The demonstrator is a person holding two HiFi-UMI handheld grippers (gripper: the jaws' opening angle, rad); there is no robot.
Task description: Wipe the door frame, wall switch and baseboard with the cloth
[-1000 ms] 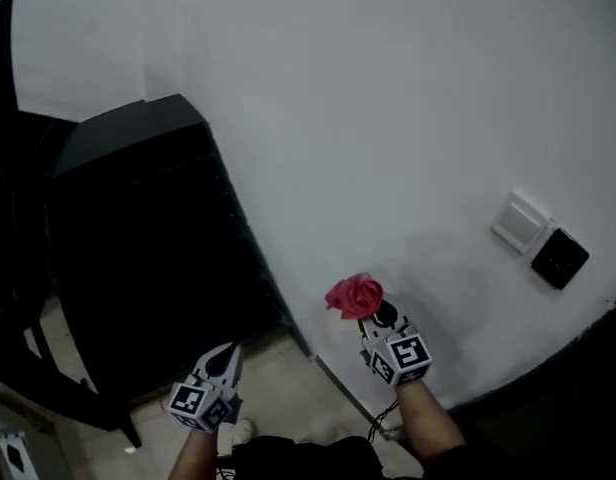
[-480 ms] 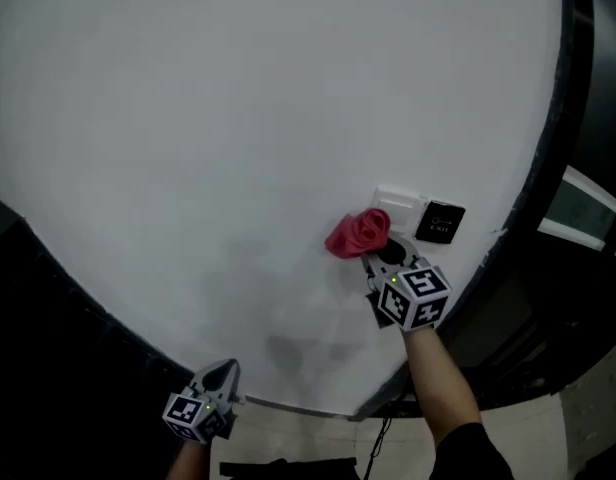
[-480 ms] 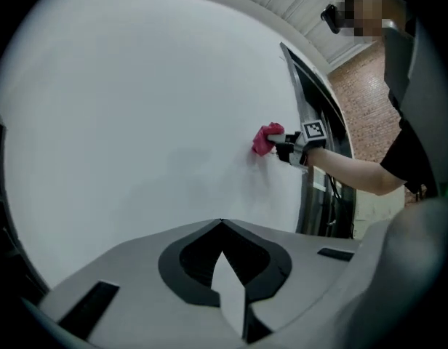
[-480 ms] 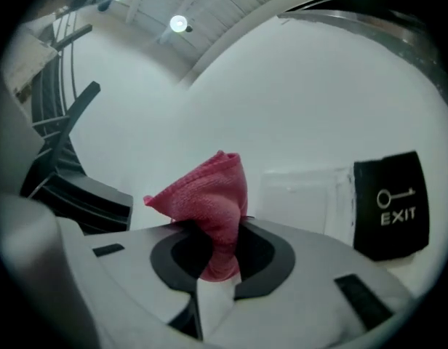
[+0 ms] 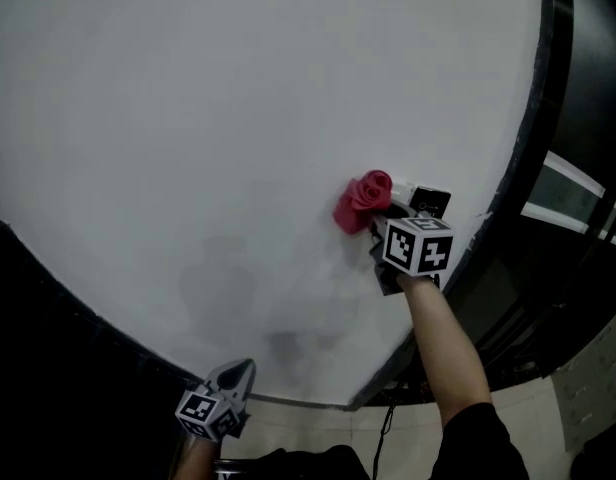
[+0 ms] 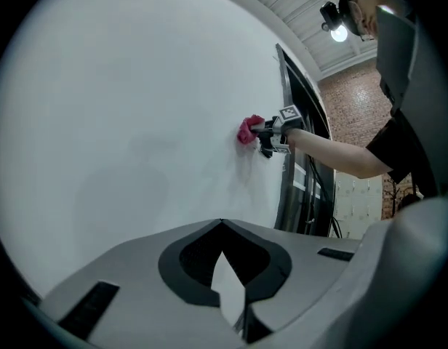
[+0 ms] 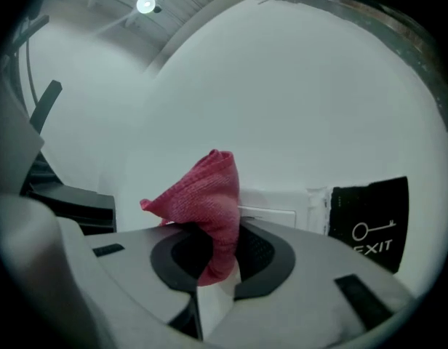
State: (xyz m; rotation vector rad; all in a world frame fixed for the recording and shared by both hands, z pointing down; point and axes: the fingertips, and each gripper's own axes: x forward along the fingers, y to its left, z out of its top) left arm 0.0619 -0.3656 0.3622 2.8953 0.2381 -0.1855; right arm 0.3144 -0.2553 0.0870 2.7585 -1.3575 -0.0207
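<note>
One shift: right tool (image 5: 382,222) lifted cloth (image 5: 361,201) over wall switch (image 7: 271,214).

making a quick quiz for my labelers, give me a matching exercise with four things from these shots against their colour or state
Things:
1 cloth
2 exit plate
3 wall switch
4 left tongs

States:
a shut, holding nothing
b black, with a key symbol
c red, clamped in the right tongs
d white, partly behind the cloth

Pairs: 1-c; 2-b; 3-d; 4-a
</note>
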